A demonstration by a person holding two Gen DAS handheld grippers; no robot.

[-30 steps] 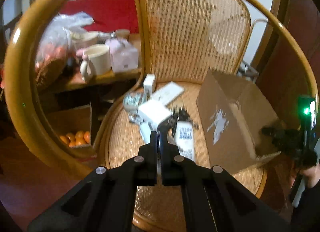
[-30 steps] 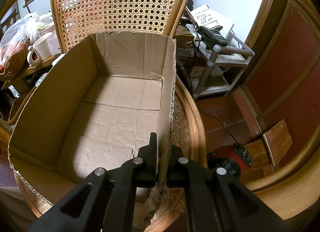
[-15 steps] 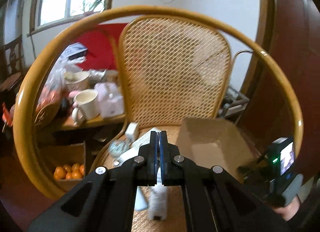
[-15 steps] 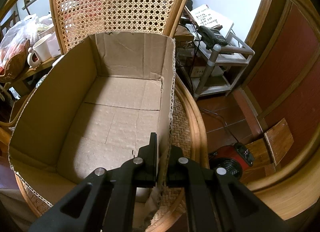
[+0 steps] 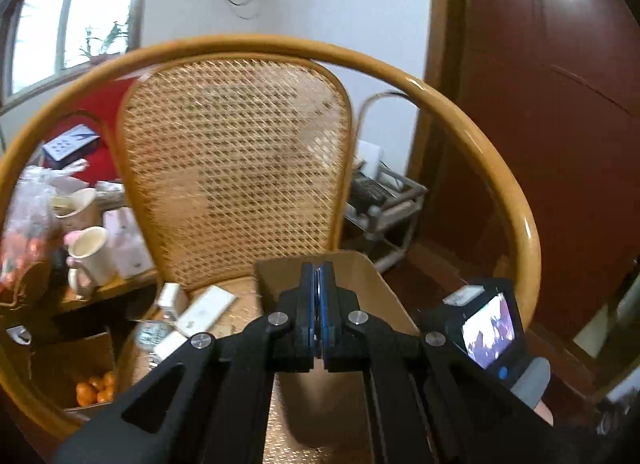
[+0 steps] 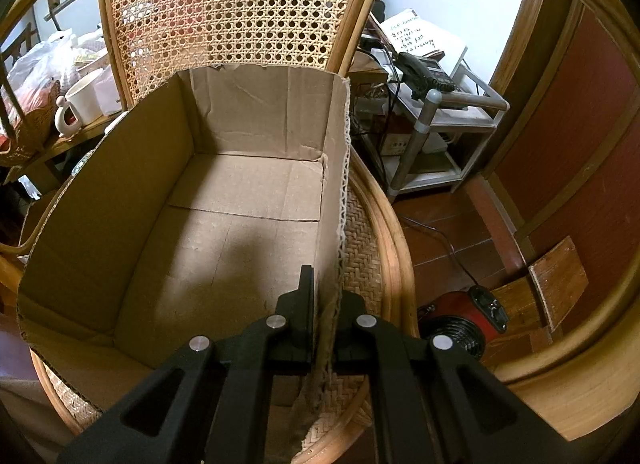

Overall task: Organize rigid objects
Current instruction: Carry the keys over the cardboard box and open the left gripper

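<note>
Our right tongs (image 6: 322,304) pinch the empty cardboard box's (image 6: 224,200) thin, light wall; our left tongs (image 5: 319,304) are clenched, empty. The small boxes (image 5: 206,310) look stiff, easiest gripped across flat sides.

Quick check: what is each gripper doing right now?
Left gripper: shut, nothing between its pads.
Right gripper: shut on the cardboard box, clamping its right wall.

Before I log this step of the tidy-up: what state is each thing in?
cardboard box: open-topped, empty, upright on the chair seat.
right gripper: shut on the box's right wall.
left gripper: shut, holding nothing.
white mug: upright on the side table.
</note>
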